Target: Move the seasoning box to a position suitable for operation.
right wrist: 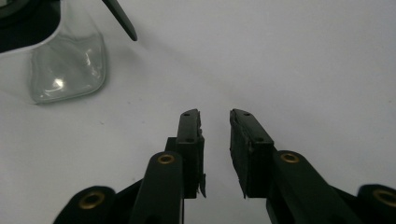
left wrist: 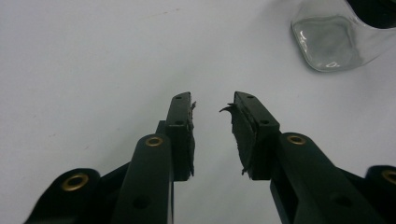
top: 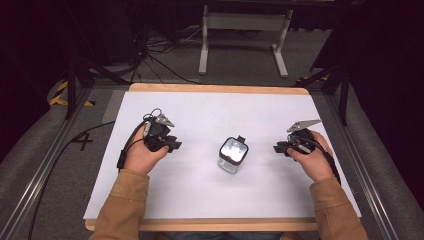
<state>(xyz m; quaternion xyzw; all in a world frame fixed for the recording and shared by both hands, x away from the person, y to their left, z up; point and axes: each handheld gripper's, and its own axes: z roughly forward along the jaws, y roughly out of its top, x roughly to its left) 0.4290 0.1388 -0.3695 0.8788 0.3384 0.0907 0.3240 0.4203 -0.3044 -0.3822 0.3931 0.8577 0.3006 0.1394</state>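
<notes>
A glass jar [top: 233, 155] stands between the left gripper [top: 172, 145] and right gripper [top: 279, 148].

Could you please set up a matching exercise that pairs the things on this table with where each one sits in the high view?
Things:
1. left tongs
2. right tongs
3. clear glass jar
4. white table top

Places:
A. centre of the table
B. left of the jar, open, holding nothing
C. under everything
D. right of the jar, open, holding nothing

Pairs: 1-B, 2-D, 3-A, 4-C

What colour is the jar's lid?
Black, on a clear glass jar; the high view shows it best.
</notes>
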